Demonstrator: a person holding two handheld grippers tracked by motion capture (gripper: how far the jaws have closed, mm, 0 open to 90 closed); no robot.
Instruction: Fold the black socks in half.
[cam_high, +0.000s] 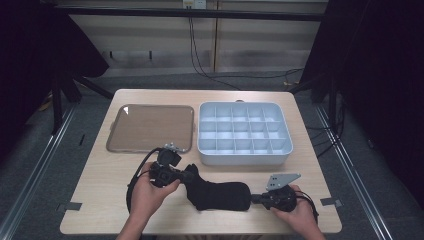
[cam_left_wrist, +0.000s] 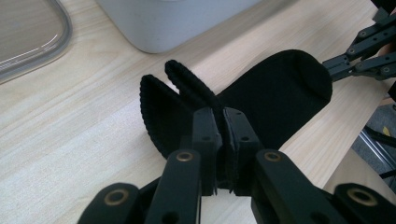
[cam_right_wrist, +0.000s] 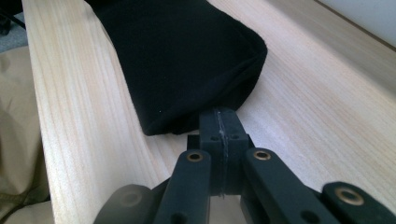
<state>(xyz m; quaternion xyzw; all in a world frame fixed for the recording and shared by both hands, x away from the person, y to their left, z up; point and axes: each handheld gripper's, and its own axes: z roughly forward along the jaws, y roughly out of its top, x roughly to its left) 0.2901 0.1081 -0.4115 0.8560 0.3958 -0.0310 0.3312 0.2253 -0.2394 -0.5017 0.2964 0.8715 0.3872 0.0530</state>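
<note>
Both tools, left (cam_high: 192, 175) and right (cam_high: 254, 198), pinch the black sock (cam_high: 218, 194) (divided bin (cam_high: 244, 155) holds nothing)

The high view looks forward and down from above the person's side, taking in the whole surface (cam_high: 105, 190). Each tool view rides low and very close, looking along its own jaws — both share the black sock (cam_left_wrist: 275, 93) (cam_right_wrist: 182, 60) (cam_high: 217, 195), apparently from opposite ends.

Both hands low at 6 o'clock: left gripper (cam_high: 189, 175) points toward 3, jaws pinched tight; right gripper (cam_high: 256, 198) points toward 9, jaws closed.
</note>
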